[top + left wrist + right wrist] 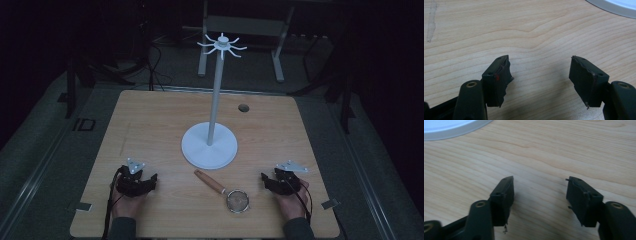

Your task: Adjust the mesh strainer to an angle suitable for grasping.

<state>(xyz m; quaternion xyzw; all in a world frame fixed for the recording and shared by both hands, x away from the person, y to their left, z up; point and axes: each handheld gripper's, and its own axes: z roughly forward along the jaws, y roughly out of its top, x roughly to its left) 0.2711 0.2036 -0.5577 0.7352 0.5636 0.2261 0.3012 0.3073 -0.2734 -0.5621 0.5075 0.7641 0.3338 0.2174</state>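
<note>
A small strainer (pixel 231 194) with a wooden handle and a round metal mesh head lies flat near the table's front edge, between my two grippers. Behind it stands a white rack (pixel 214 107): a round base, a tall pole and a ring of short hooks at the top. My left gripper (pixel 142 181) rests low at the front left, open, with bare wood between its fingers (pixel 497 80). At the front right, my right gripper (pixel 272 181) is open too, nothing between its fingers (pixel 584 200). The rack's base edge (pixel 614 6) (pixel 451 128) shows in both gripper views.
The wooden table (pixel 150 125) has a small round hole (pixel 243 107) at the back right. Two small grey tabs (pixel 82 206) (pixel 327 203) sit at its front corners. Beyond the table lies dark floor with cables and a grey frame (pixel 245 30).
</note>
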